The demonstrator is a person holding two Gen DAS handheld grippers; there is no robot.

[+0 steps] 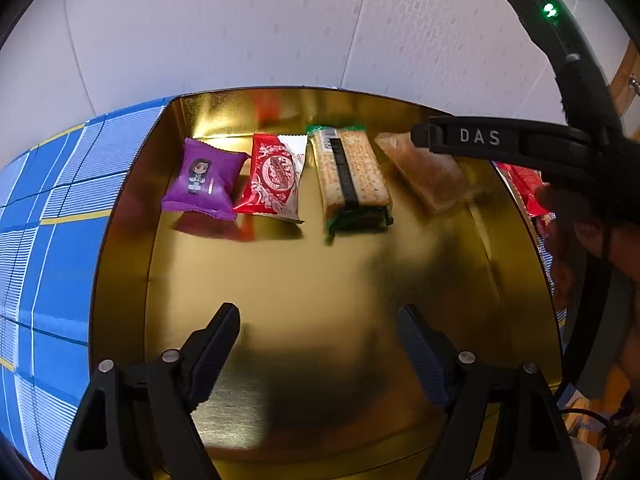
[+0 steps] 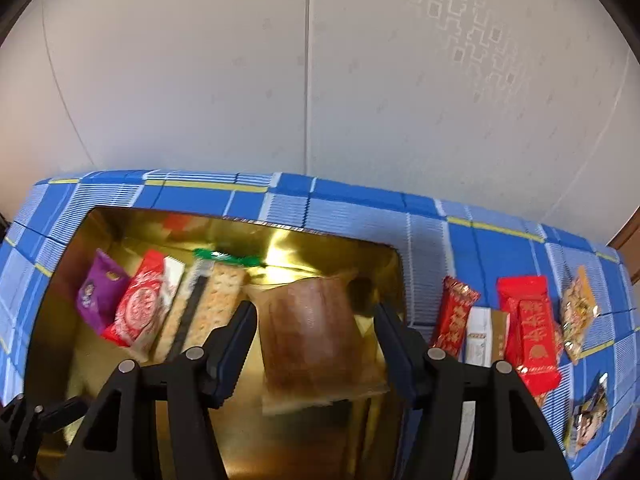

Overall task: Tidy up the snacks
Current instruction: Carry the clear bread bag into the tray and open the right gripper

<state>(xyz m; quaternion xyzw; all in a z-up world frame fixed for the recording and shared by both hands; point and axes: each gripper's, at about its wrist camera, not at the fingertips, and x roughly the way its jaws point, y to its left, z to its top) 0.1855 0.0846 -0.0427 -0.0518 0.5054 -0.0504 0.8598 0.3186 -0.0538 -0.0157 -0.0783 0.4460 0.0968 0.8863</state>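
A gold tin (image 1: pixel 120 240) holds four snacks in a row along its far wall. From the left lie a purple packet (image 1: pixel 202 184) with a cartoon figure, a red and white packet (image 1: pixel 276 178) touching it, then a cracker pack (image 1: pixel 352 176) with a dark stripe and green ends, then a clear-wrapped brown cake (image 2: pixel 316 336), which looks blurred. Outside the tin, on the blue checked cloth (image 2: pixel 360 208), lie more snacks: a red wrapper (image 2: pixel 454 316), a white and gold packet (image 2: pixel 486 336), a bigger red packet (image 2: pixel 530 332), a clear nut pack (image 2: pixel 578 312) and a small dark packet (image 2: pixel 588 416).
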